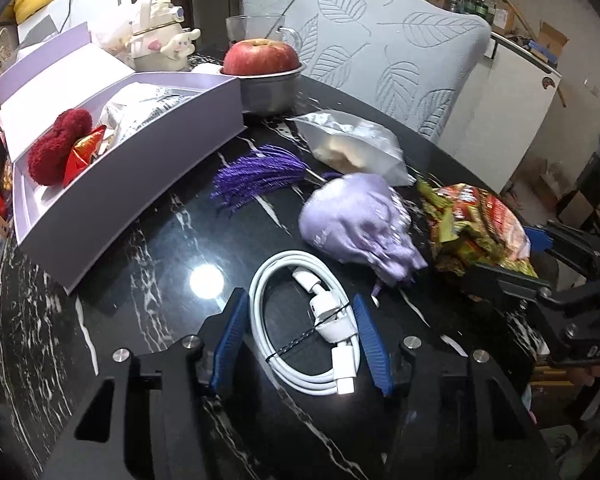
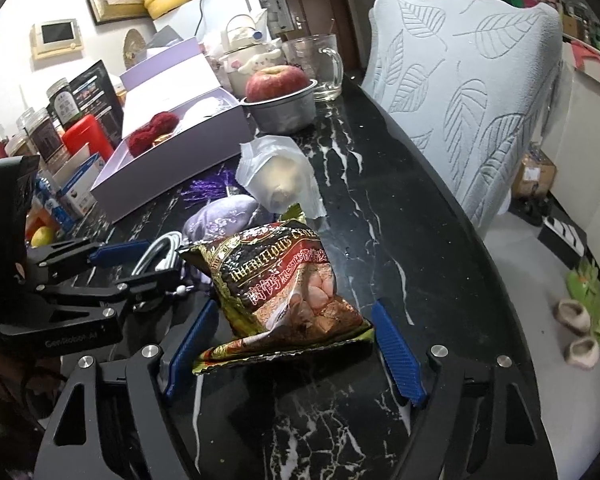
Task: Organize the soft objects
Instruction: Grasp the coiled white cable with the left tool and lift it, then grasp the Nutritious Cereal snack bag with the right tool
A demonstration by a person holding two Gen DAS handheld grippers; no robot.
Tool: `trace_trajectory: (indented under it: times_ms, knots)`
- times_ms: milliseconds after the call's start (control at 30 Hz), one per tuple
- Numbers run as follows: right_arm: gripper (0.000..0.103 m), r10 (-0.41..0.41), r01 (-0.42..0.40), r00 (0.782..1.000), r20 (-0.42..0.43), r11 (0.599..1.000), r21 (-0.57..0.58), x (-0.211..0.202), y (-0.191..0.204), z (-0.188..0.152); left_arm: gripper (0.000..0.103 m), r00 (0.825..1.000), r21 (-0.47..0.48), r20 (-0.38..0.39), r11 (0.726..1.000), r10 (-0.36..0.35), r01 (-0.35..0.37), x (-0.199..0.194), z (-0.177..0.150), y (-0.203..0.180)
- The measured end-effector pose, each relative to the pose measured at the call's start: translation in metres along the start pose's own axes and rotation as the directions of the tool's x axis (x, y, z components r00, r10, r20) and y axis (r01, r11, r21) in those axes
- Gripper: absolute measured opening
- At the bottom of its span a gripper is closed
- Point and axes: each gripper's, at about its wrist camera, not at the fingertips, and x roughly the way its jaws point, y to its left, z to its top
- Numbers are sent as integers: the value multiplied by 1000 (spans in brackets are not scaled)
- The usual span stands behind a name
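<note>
On the black marble table [image 1: 148, 280], my left gripper [image 1: 304, 340] stands open around a coiled white cable [image 1: 300, 320]. Its right pad touches the plug; a thin gap shows at the left pad. The right wrist view has this gripper [image 2: 140, 266] at the left, over the cable [image 2: 160, 256]. My right gripper [image 2: 292, 348] is open astride a red and gold snack bag [image 2: 288, 288], pads close to its edges. It enters the left wrist view at the right [image 1: 512, 256], by the bag [image 1: 476, 224]. Between lie a lilac pouch [image 1: 356, 220], a purple tassel [image 1: 256, 176] and a clear packet [image 1: 352, 144].
A lavender box [image 1: 140, 184] at the left holds a red knitted piece [image 1: 58, 144] and wrapped items. Behind it stand an apple [image 1: 260, 58] in a metal bowl [image 1: 268, 92], a glass mug [image 2: 324, 68] and a teapot [image 1: 156, 36]. A leaf-patterned chair back [image 1: 400, 60] lines the far edge.
</note>
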Motion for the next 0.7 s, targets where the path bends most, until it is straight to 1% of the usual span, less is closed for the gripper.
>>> trace_trajectory:
  times_ms: [133, 333, 433, 567, 600, 700]
  knots:
    - [79, 7, -7, 1000, 13, 1000, -4, -5, 2, -4, 54, 1000, 12, -10, 1000, -3, 4, -7, -9, -5]
    - [79, -16, 15, 1000, -9, 1000, -23, -14, 2, -14, 54, 999, 13, -30, 1000, -24, 24, -20, -24, -10]
    - [79, -13, 13, 1000, -25, 1000, -25, -20, 2, -21, 54, 999, 26, -35, 999, -29, 30, -24, -32, -15]
    - [80, -12, 10, 999, -39, 999, -31, -25, 4, -26, 54, 1000, 46, -28, 999, -10, 11, -25, -35, -19]
    - [82, -14, 13, 999, -37, 999, -33, -25, 4, -26, 54, 1000, 46, -27, 999, -9, 10, -25, -35, -20]
    - [95, -39, 37, 999, -32, 999, -35, -21, 5, -24, 54, 1000, 39, -25, 999, -14, 15, -25, -35, -19]
